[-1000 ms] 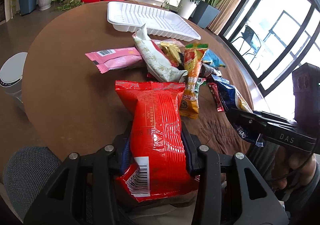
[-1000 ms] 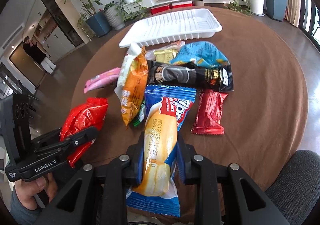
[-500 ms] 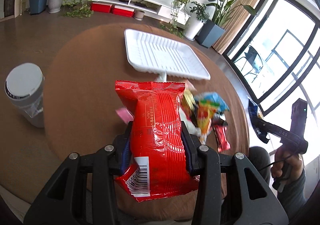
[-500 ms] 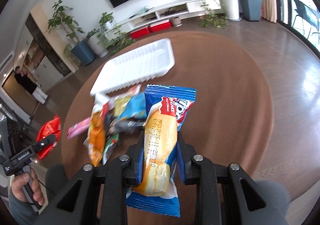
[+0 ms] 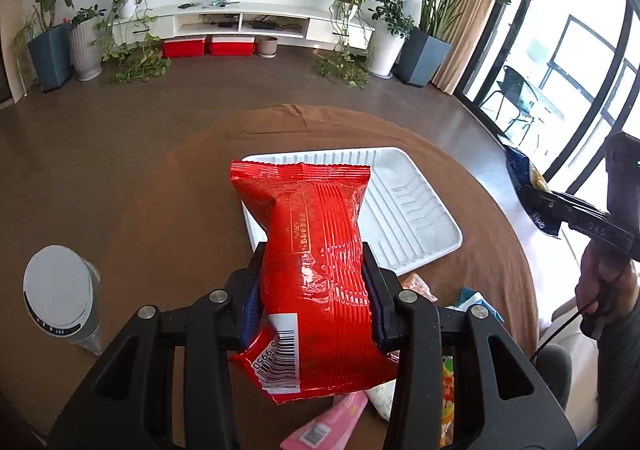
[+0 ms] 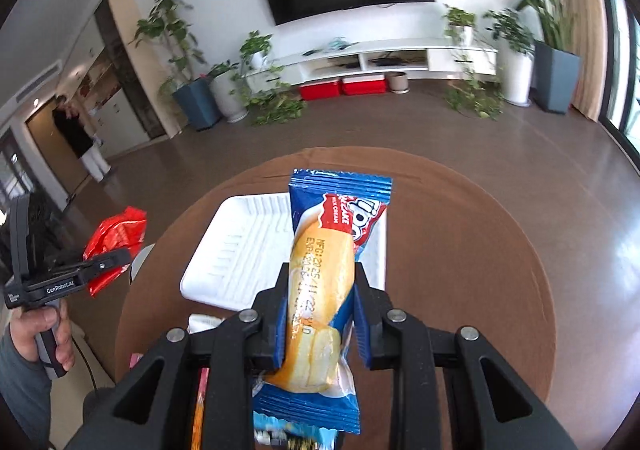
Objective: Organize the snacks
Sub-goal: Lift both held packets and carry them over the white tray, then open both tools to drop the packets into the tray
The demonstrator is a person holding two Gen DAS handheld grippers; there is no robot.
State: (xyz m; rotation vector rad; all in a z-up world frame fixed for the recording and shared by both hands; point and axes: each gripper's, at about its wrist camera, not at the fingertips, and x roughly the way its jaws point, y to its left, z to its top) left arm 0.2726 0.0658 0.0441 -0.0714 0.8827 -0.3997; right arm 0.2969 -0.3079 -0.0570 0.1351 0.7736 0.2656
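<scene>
my left tool (image 5: 316,306) clamped on red snack bag (image 5: 316,250), right tool (image 6: 318,320) clamped on blue cake pack (image 6: 324,282), white tray (image 5: 416,210) at 12 o'clock on tabletop (image 5: 168,218).

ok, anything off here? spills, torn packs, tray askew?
Nothing stands out. The white tray sits flat and empty on the round table. The red snack bag and the blue cake pack look intact, each pinched mid-body between jaws. No spills visible.

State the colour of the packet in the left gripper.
Red packet, with a white barcode patch; clearest in the left wrist view.
</scene>
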